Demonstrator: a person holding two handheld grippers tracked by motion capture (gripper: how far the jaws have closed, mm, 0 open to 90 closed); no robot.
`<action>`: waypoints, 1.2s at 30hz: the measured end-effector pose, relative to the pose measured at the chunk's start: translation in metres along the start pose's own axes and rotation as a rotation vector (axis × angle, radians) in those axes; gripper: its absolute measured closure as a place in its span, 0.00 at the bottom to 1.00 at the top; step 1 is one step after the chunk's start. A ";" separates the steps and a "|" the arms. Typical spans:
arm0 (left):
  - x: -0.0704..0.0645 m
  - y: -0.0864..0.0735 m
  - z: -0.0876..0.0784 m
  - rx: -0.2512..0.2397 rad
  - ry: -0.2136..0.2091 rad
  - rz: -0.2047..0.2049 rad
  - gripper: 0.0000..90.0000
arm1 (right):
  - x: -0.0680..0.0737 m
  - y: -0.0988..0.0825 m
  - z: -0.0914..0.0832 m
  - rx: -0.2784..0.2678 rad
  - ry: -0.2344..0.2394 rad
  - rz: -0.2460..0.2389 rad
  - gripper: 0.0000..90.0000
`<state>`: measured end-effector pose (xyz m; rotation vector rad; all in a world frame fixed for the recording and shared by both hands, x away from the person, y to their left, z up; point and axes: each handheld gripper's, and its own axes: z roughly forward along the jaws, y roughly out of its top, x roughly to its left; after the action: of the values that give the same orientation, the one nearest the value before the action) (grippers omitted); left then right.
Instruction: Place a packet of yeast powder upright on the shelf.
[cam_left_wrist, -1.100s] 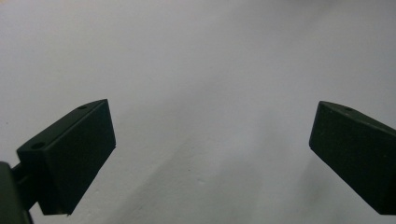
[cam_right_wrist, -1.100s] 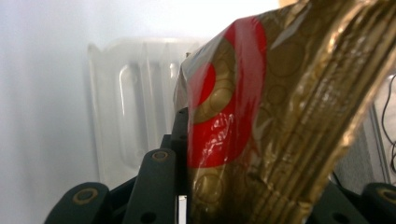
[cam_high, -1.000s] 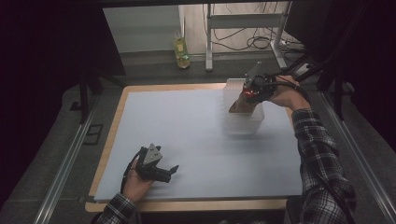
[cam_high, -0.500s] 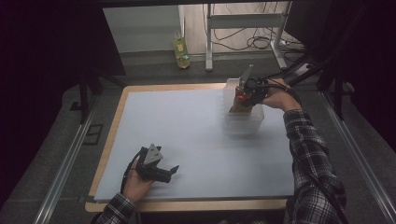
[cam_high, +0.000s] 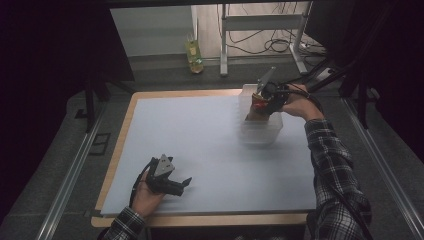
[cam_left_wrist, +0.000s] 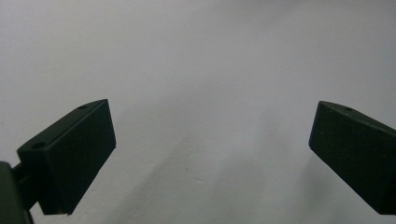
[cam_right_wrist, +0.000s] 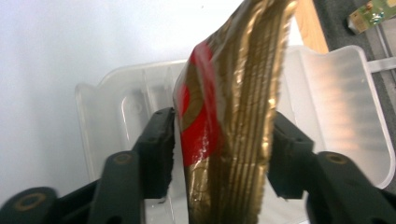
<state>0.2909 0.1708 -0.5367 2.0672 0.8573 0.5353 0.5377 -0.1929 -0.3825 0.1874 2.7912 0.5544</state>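
Note:
A gold and red snack packet (cam_right_wrist: 224, 116) stands upright between the jaws of my right gripper (cam_right_wrist: 219, 135), right over a clear plastic container (cam_right_wrist: 336, 107). These jaws have just been opening; the packet is still between them, with a thin gap on its left side. From above, the right gripper (cam_high: 257, 102) hovers over the container (cam_high: 260, 132) at the far right of the mat, packet (cam_high: 254, 111) pointing down into it. My left gripper (cam_high: 185, 184) lies near the front edge, open and holding nothing; its fingers (cam_left_wrist: 70, 158) frame bare mat.
A white mat (cam_high: 200, 140) covers the wooden table (cam_high: 200, 220). On the floor beyond the far edge stand a yellow-green bottle (cam_high: 194, 55) and metal desk legs (cam_high: 224, 45) with cables. Dark rails run along both sides.
The right hand has shifted a little toward the far edge above the container, and its jaws have spread around the packet. The left hand has stayed where it was.

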 end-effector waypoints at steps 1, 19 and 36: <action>0.000 0.000 0.000 0.000 0.000 0.000 0.01 | 0.000 0.000 -0.001 -0.006 -0.009 0.015 0.49; 0.000 0.000 0.001 0.009 0.003 0.005 0.01 | 0.006 0.001 -0.002 -0.052 -0.035 0.092 0.21; 0.000 0.000 0.001 0.012 0.001 0.004 0.01 | 0.012 0.010 -0.005 -0.150 -0.049 0.195 0.12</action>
<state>0.2914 0.1699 -0.5376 2.0803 0.8588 0.5351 0.5251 -0.1831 -0.3774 0.4382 2.6862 0.7910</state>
